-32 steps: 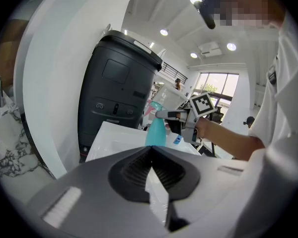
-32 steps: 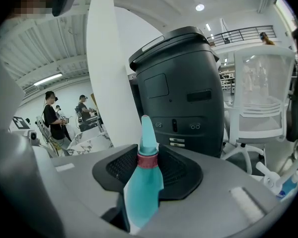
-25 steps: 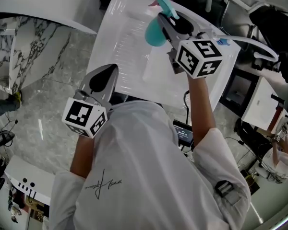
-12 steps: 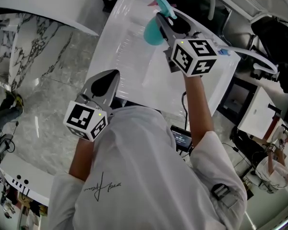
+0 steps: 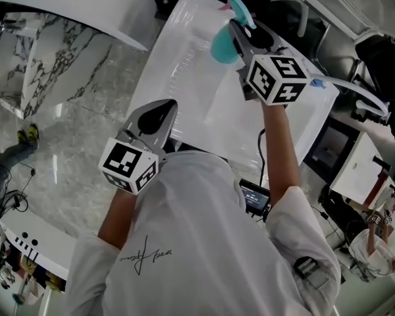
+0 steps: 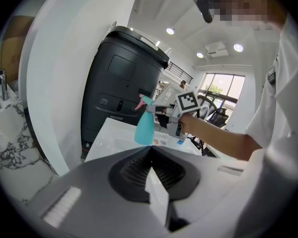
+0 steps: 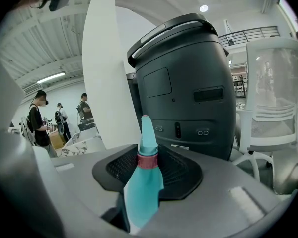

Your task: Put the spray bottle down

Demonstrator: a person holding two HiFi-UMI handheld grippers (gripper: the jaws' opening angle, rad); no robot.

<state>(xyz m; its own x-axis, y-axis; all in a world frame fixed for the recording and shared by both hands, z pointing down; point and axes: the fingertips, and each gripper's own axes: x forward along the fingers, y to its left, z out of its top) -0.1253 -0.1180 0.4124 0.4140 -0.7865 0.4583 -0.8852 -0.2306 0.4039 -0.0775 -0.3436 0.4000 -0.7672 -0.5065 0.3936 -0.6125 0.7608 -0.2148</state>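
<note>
Bottle: teal plastic spray bottle with pink nozzle (image 5: 222, 45), upright, clamped in right gripper (image 5: 236, 33) over the white bench (image 5: 184, 91); base contact unclear.
Coming move: likely straight down, along its upright axis.
Left gripper (image 5: 161, 110): clenched, empty, well apart.

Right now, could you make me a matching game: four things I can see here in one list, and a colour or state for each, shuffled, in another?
Things:
1. spray bottle
2. left claw
3. table
4. tall machine

Colours or states:
A. shut, holding nothing
B. white
C. dark grey
D. teal, gripped by the right claw

Pairs: 1-D, 2-A, 3-B, 4-C.
</note>
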